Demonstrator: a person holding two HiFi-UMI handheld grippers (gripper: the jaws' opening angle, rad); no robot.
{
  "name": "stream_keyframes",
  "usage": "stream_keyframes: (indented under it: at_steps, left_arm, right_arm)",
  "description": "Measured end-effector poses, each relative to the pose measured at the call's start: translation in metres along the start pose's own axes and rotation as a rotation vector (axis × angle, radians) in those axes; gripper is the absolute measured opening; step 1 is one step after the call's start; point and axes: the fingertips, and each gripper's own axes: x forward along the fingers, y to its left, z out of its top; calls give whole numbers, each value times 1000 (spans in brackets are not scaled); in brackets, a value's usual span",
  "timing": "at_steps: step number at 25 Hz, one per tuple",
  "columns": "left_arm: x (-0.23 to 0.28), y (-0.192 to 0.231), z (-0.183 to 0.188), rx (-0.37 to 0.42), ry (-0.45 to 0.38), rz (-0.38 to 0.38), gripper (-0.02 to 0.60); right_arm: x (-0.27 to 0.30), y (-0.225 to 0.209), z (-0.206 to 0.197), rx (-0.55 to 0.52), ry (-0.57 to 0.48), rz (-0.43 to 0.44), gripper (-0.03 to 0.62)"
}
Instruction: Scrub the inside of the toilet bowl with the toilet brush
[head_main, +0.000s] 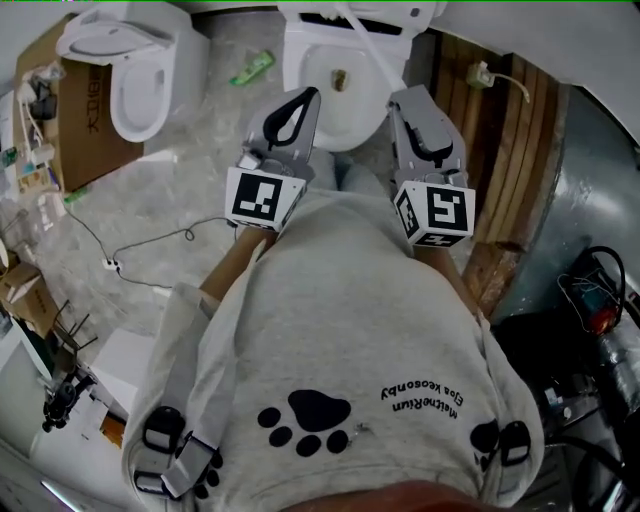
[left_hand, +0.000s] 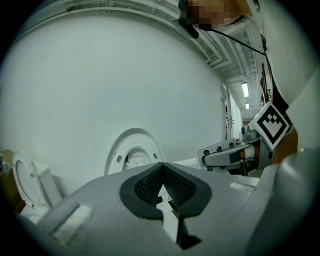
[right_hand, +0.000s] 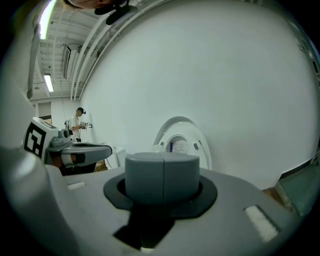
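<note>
The white toilet (head_main: 322, 105) stands straight ahead with its bowl open and a small brown spot at the bottom. A thin white rod (head_main: 372, 45), possibly the brush handle, slants across the bowl's right side; no brush head shows. My left gripper (head_main: 303, 96) is held at chest height, pointing at the bowl's near rim, jaws shut on nothing. My right gripper (head_main: 404, 97) is level with it at the bowl's right, also shut and empty. The raised lid (left_hand: 134, 150) appears in the left gripper view above the left gripper (left_hand: 162, 166), and the lid (right_hand: 181, 136) also shows behind the right gripper (right_hand: 163, 172).
A second white toilet (head_main: 135, 70) stands to the left beside a cardboard box (head_main: 85, 125). A green packet (head_main: 252, 68) lies on the floor between the toilets. Wooden planks (head_main: 500, 150) lean at the right. A cable (head_main: 150, 240) runs over the floor at the left.
</note>
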Motion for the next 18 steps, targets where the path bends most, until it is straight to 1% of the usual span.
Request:
stream_keyframes:
  at_steps: [4, 7, 11, 15, 18]
  left_arm:
    - [9, 2, -12, -4, 47, -27, 3]
    - [15, 4, -20, -24, 70, -42, 3]
    - [23, 11, -32, -35, 73, -52, 3]
    - [26, 16, -55, -41, 118, -75, 3]
    - [31, 19, -71, -42, 126, -92, 3]
  right_arm:
    - [8, 3, -4, 9, 35, 14, 153]
    - [12, 5, -11, 16, 65, 22, 153]
    - [23, 5, -29, 36, 102, 11, 153]
    - [30, 5, -51, 48, 147, 6, 153]
    - [35, 8, -69, 51, 178, 6, 153]
